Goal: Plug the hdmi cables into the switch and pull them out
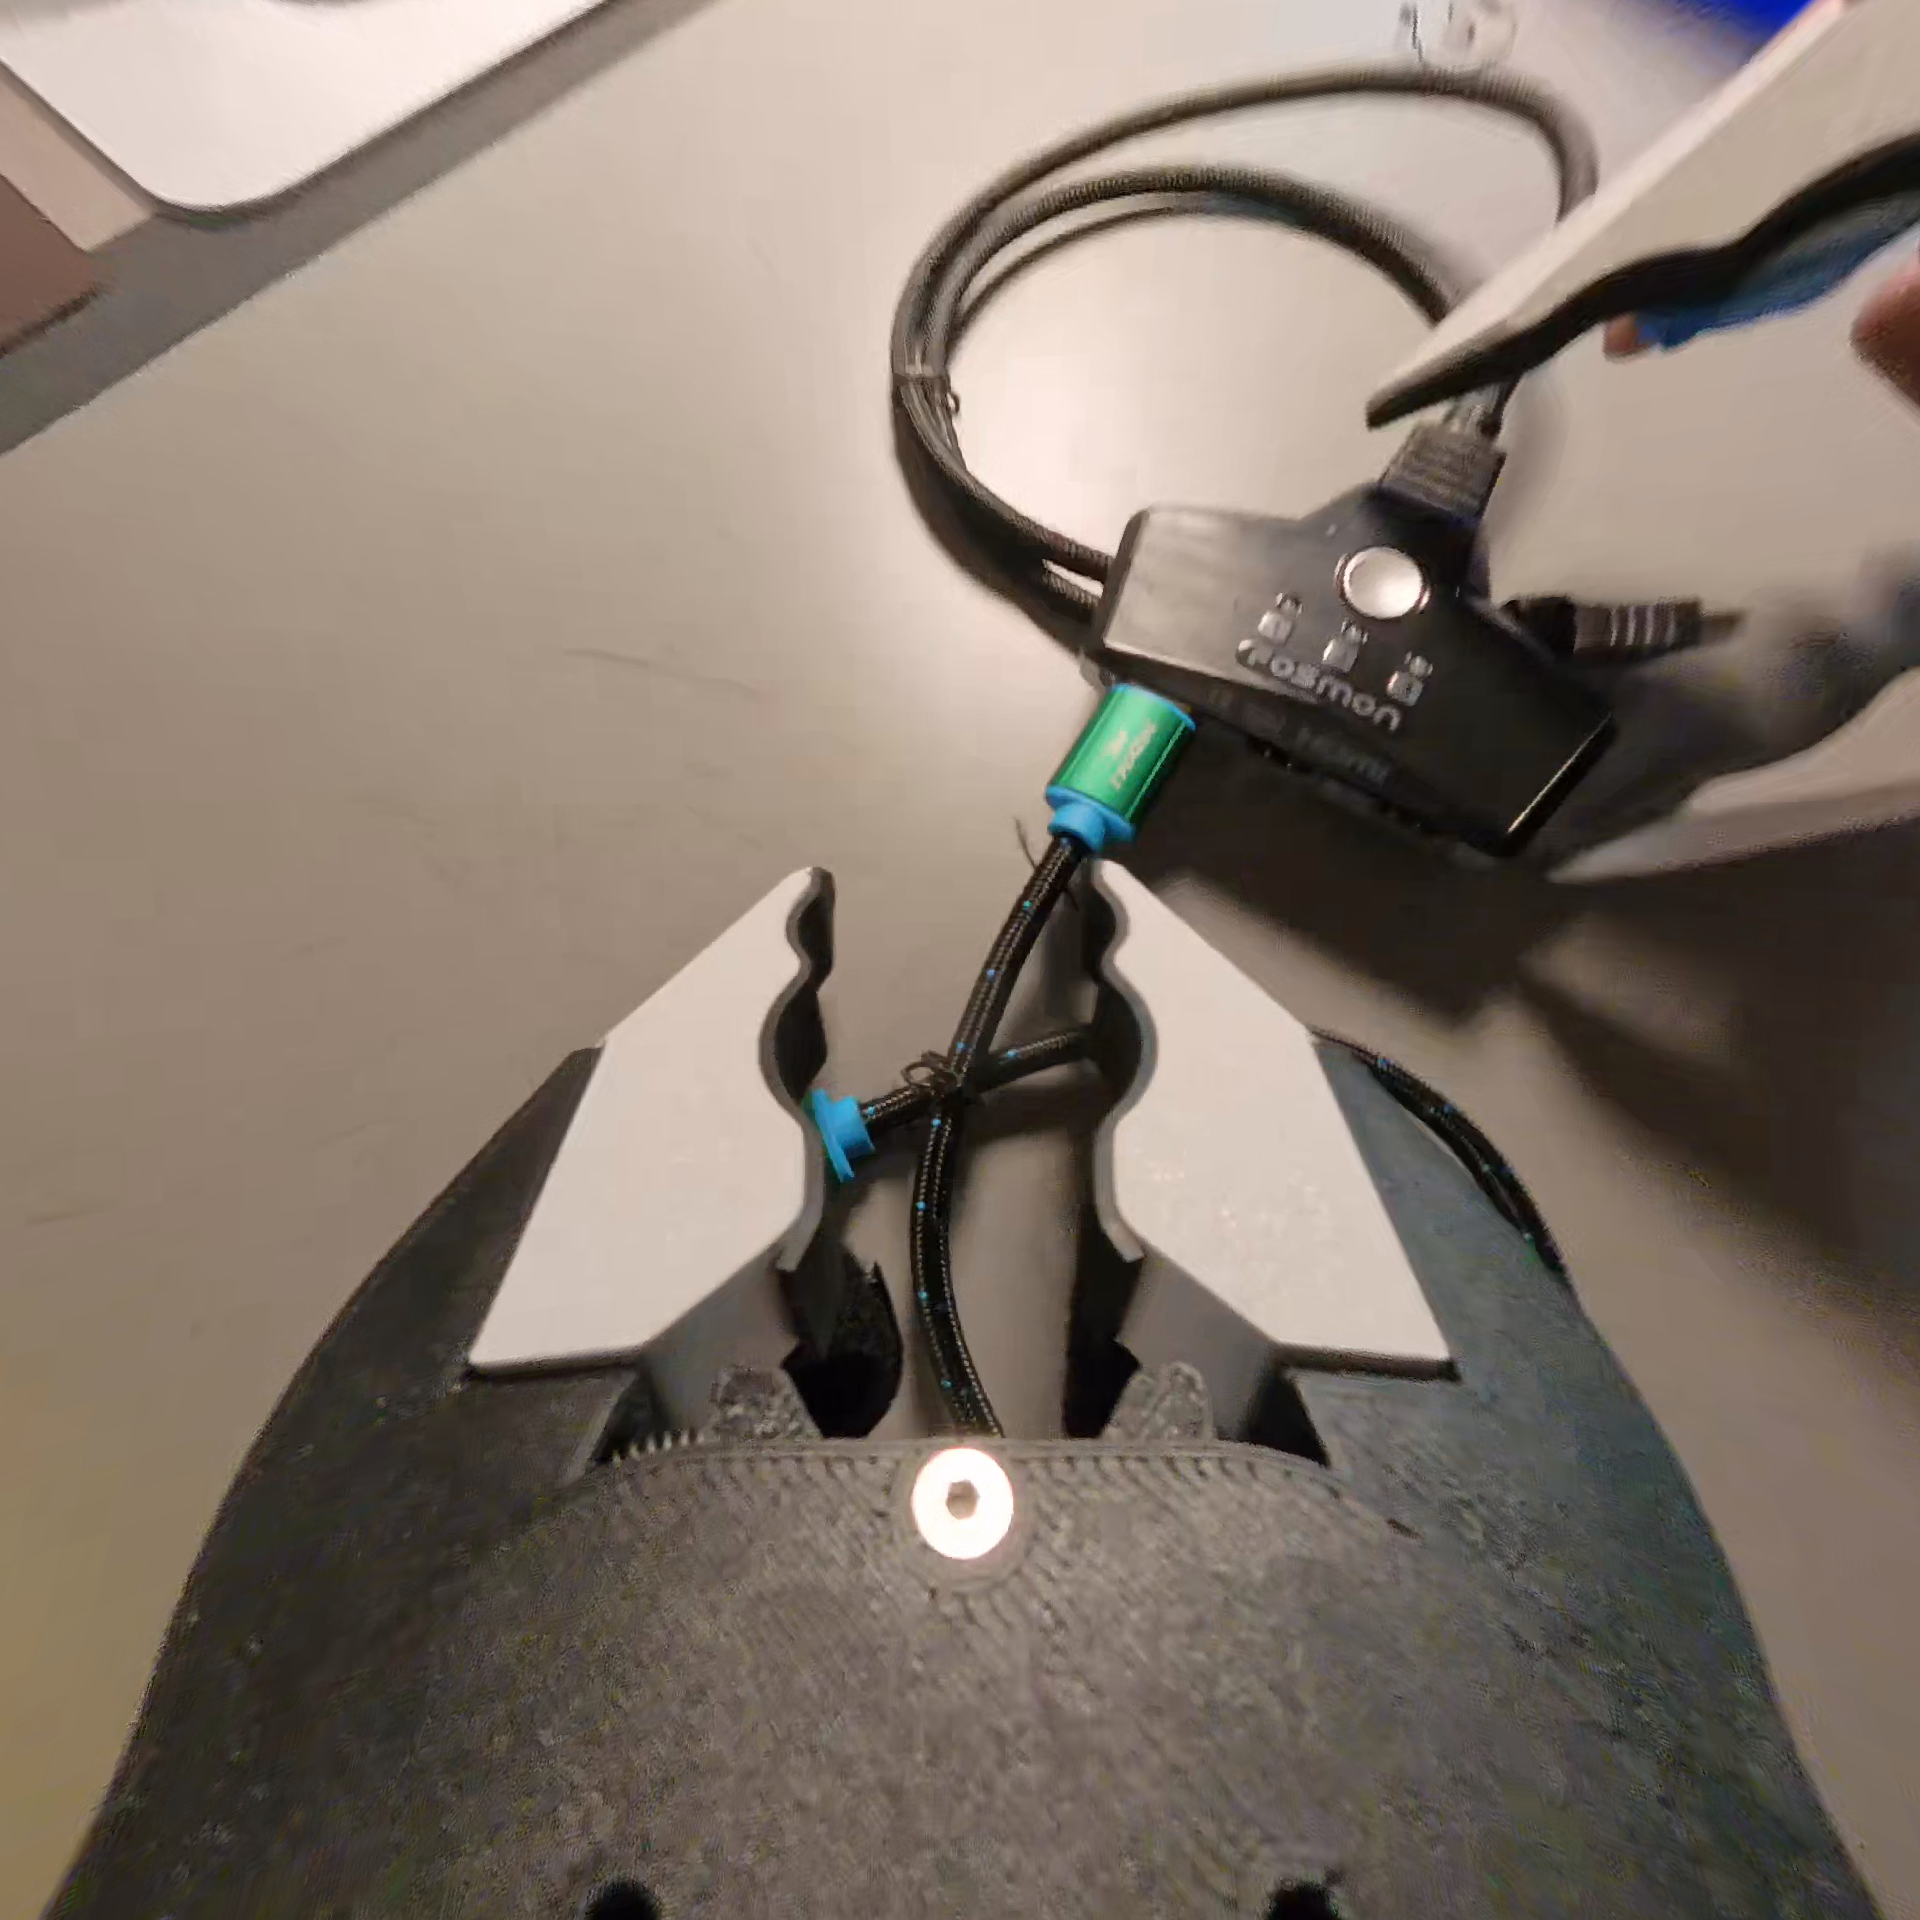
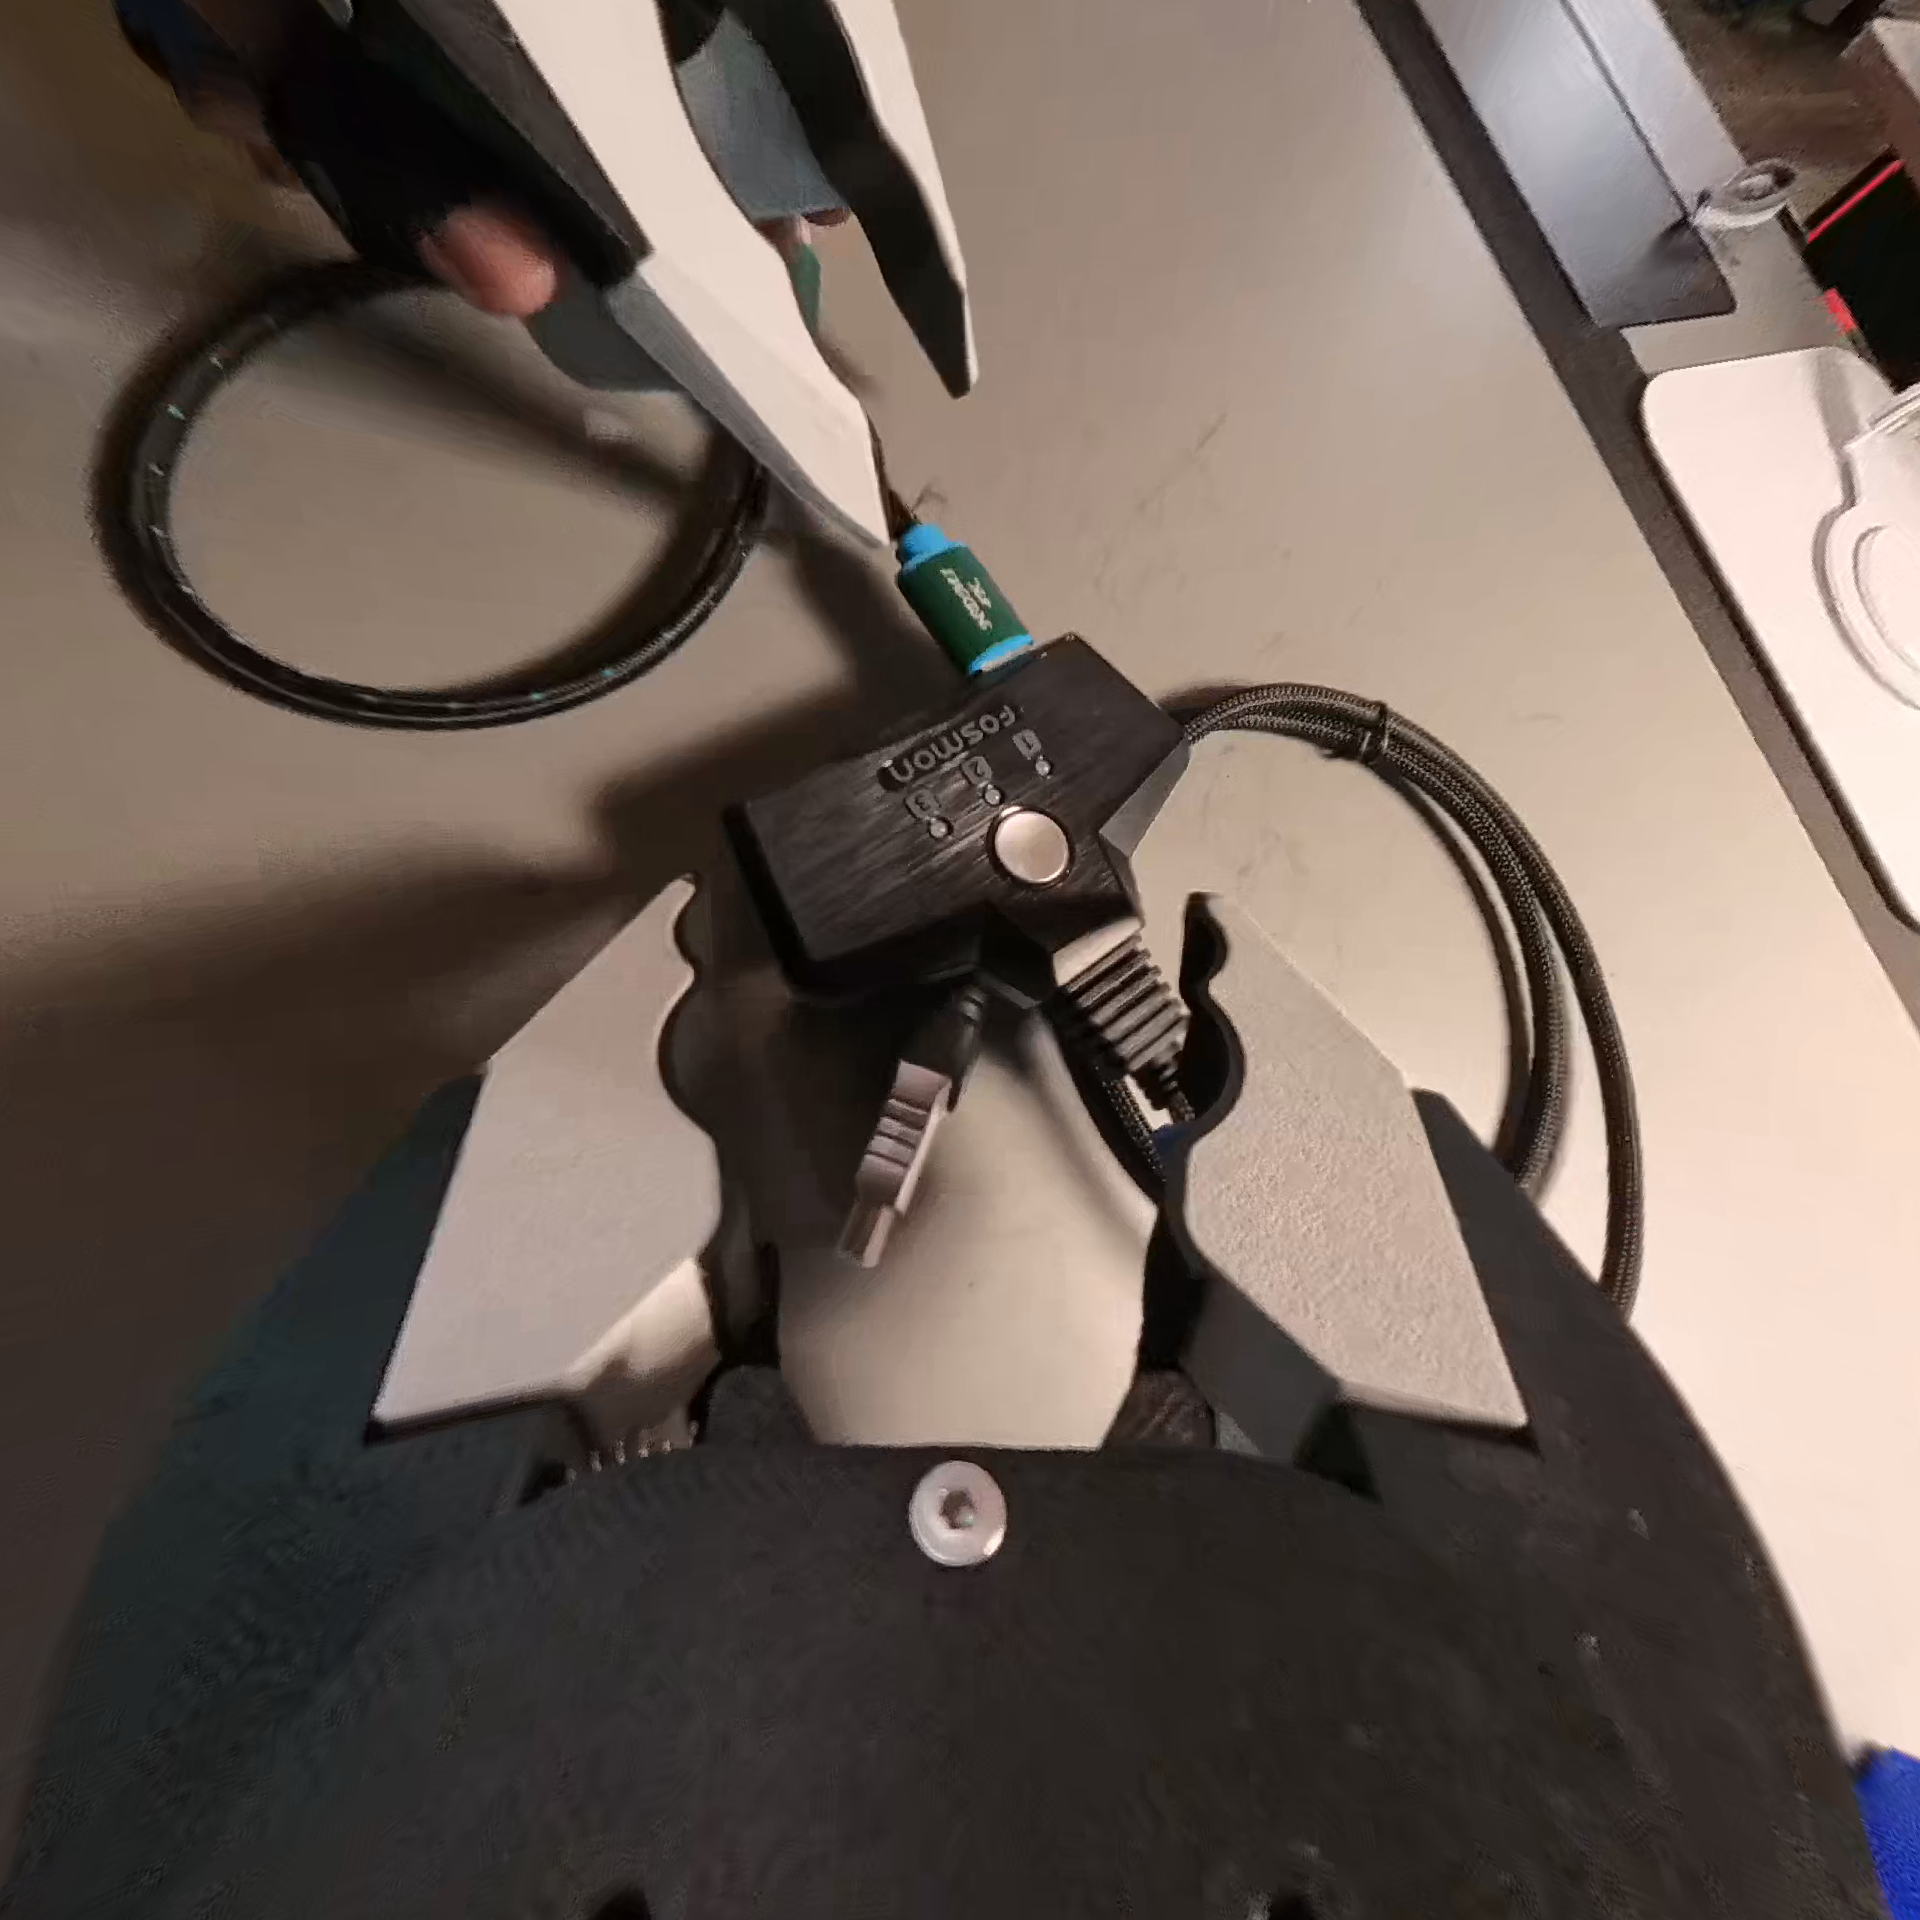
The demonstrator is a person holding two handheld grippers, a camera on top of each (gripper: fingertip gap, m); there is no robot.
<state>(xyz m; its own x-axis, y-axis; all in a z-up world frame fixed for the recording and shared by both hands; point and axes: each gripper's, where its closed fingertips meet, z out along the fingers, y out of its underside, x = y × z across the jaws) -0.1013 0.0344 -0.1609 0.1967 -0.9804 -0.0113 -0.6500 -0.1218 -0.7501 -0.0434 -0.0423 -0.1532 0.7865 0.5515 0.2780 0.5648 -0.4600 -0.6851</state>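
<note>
The black HDMI switch (image 1: pixel 1278 623) (image 2: pixel 914 862) has a silver button on top. A green HDMI plug (image 1: pixel 1117 764) (image 2: pixel 961 603) with a blue collar sits in its leftmost front port. That plug's braided cable (image 1: pixel 987 997) runs back between the fingers of my left gripper (image 1: pixel 961 894), which is open and just behind the plug. A second blue collar (image 1: pixel 831 1132) shows under its left finger. My right gripper (image 2: pixel 945 914) is open, its fingertips on either side of the switch's rear, where a USB pigtail (image 2: pixel 904 1132) and the output cable (image 2: pixel 1122 997) come out.
The switch's black braided cable lies coiled on the beige table (image 1: pixel 416 675), behind the switch (image 1: pixel 1039 260) (image 2: pixel 1538 935). The green plug's cable loops at the left (image 2: pixel 416 686). A white slab (image 2: pixel 1766 540) with a clear plastic piece lies at the right, and a white base (image 1: pixel 260 104) at the far left. Measured from the fingertips, the USB pigtail (image 2: pixel 904 1132) is 4 cm or so from the right gripper and 12 cm from the left. It turns up in the left wrist view (image 1: pixel 1628 620) as well.
</note>
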